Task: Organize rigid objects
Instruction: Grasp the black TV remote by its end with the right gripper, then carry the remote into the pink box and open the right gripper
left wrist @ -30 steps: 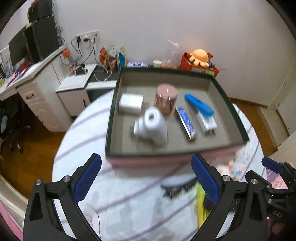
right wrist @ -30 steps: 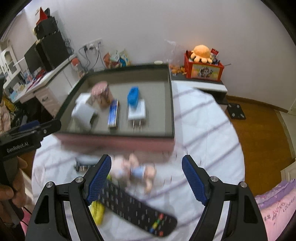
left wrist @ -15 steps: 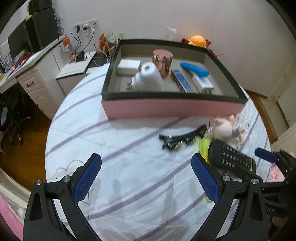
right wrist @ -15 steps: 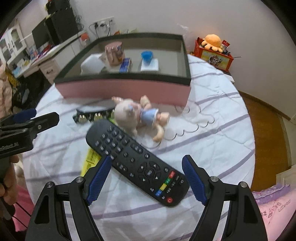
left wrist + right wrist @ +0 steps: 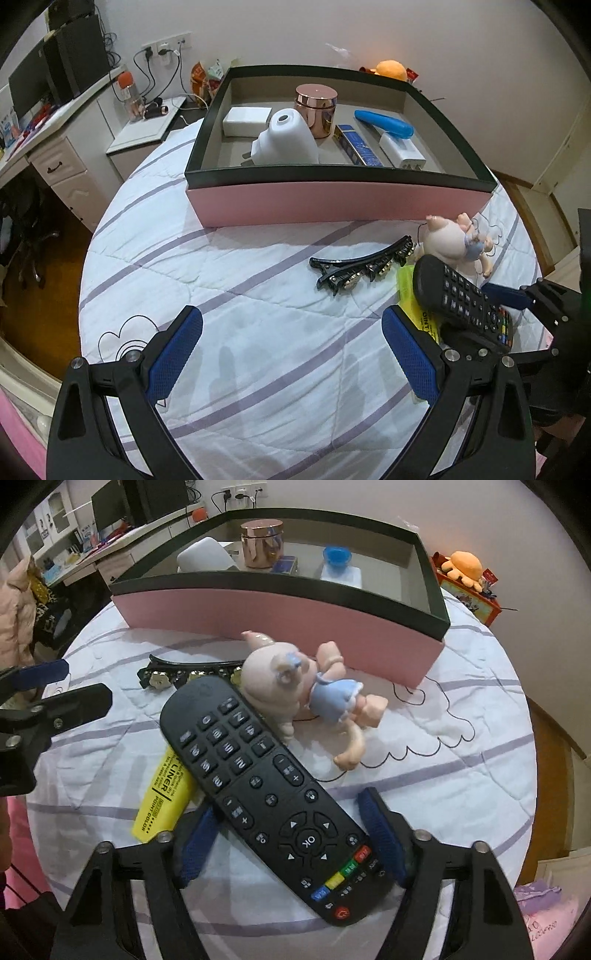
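Observation:
A black remote (image 5: 266, 790) lies across a yellow highlighter (image 5: 162, 797) on the white quilted table, beside a pig doll (image 5: 295, 686) and a black hair clip (image 5: 184, 670). My right gripper (image 5: 291, 834) is open, its blue fingers on either side of the remote's lower half. My left gripper (image 5: 291, 350) is open and empty over bare quilt, left of the remote (image 5: 458, 295) and below the hair clip (image 5: 365, 266). The pink box (image 5: 332, 199) with a dark rim holds a white plug, a copper jar, a blue tube and a blue-and-white stapler.
The round table's edge falls off to wooden floor on the left and right. A desk with drawers (image 5: 55, 158) and a monitor stand at the far left. An orange plush (image 5: 463, 566) on a red box sits behind the pink box.
Both grippers dropped lower and closer to the table. My right gripper advanced so its fingers now straddle the remote. The box now sits farther off.

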`<state>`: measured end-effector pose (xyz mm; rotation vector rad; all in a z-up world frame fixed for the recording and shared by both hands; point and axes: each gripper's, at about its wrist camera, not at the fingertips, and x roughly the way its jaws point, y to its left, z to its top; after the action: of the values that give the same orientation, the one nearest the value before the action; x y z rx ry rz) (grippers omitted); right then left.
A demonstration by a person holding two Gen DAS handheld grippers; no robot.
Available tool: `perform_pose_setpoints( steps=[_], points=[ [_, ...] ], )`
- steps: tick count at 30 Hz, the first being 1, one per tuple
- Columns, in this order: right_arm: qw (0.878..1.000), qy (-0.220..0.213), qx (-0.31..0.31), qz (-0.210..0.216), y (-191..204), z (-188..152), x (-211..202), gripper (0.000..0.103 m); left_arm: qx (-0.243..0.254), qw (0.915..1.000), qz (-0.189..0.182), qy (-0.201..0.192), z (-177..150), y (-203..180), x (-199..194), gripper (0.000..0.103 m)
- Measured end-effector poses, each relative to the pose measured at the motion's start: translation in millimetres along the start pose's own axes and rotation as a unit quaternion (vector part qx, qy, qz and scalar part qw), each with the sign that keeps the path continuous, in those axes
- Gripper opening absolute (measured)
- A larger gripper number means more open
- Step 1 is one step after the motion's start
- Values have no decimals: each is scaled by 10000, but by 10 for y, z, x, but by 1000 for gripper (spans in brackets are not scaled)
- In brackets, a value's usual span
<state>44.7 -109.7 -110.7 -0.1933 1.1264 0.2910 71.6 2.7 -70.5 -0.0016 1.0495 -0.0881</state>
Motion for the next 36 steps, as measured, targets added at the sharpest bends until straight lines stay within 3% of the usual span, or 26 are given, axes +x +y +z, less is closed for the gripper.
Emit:
perform_pose_setpoints(
  steps=[3,4,14,21,24,26,28,30,33,36],
  points=[
    [10000,-6,-8,90,-8,10,-40,40,-33,10000,-13,-4,21,6,9,99],
    [10000,-14,37,87,-29,14,-54,26,-30,10000,-14,-6,26,4,10,99],
    [9987,-112,214,441,-29,-36,-142,18,-36,10000,-12,-37,26,4,-15,99],
    [9989,-45,165,438,7,-20,-140,17,-20,10000,-10,-63,8,14,-60,99],
    [9993,-35,173,325,-3,11,-88,22,-10,10000,-3,-69,0,17,-64,99],
    [9993,-117,186,318,5,51,-106,44,0,10000,5,-61,-3,19,-67,99],
    [9993,-188,136,290,20,108,-126,55,-1,10000,13,-64,3,23,-67,99],
    [9994,-247,57,243,31,163,-132,54,-4,10000,14,-66,11,25,-66,99],
    [9993,-175,18,316,50,234,-86,25,5,10000,17,-69,18,26,-62,99],
    [9994,-115,-30,325,71,238,-57,20,6,10000,24,-78,26,31,-65,99]
  ],
)
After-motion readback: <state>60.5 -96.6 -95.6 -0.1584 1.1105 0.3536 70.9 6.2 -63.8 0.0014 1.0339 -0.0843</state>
